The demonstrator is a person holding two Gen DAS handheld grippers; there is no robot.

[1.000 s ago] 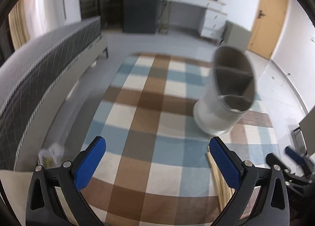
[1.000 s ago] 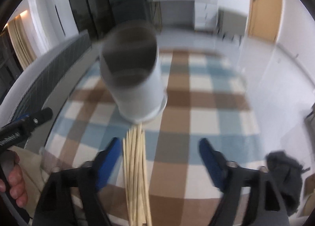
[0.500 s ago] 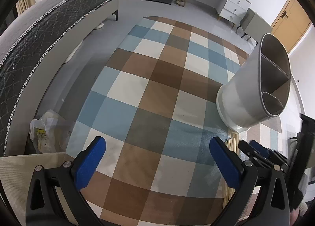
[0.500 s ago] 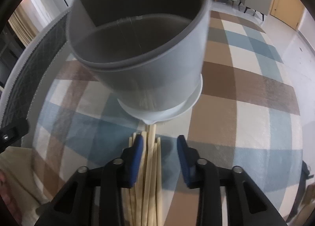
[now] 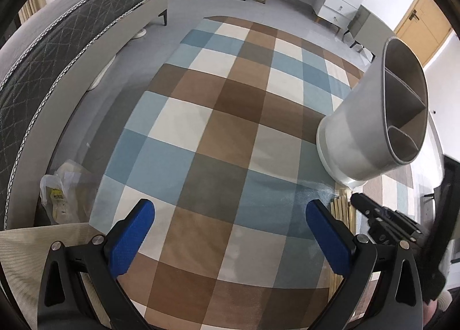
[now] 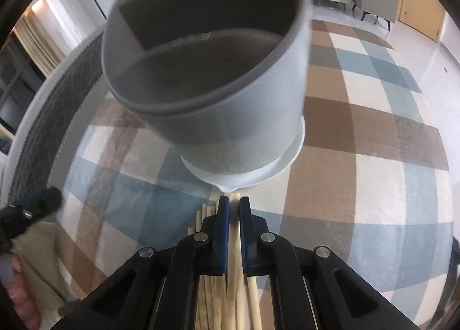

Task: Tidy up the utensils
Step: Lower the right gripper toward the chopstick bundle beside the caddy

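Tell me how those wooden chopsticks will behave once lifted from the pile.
The chopsticks look thin, rigid and probably light. The right gripper has pinched only one or two, so neighbours likely stay behind. Held near the tips, they may pivot or slip.

Bright, even indoor light; both fisheye views bend strongly and darken at their edges. The grey divided plastic utensil holder (image 6: 207,71) looks slightly blurred in the right wrist view.
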